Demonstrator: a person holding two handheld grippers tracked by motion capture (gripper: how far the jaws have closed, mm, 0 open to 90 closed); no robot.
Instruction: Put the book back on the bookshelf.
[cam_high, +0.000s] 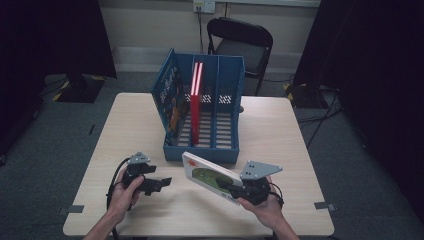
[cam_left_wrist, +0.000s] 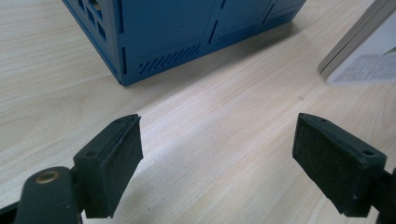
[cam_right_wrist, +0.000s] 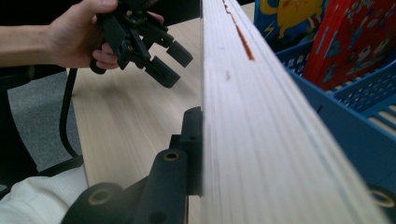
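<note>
We hold the white book (cam_high: 210, 177) tilted just in front of the blue rack (cam_high: 200, 150), our right gripper (cam_high: 231, 186) clamped on its edge; our left gripper (cam_high: 162, 182), jaws wide apart and empty, hovers left of the rack's front.

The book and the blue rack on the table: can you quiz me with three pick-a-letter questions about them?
1. Where is the white book?
A in the right gripper
B inside the rack
C on the chair

2. How many books stand in the blue rack?
A none
B two
C five

3. How are the left gripper's jaws?
A shut on a book
B open, nothing between
C shut on the rack

Answers: 1 A, its jaws clamp the book. 2 B, one blue, one red. 3 B, the left gripper view shows bare table between its pads.
</note>
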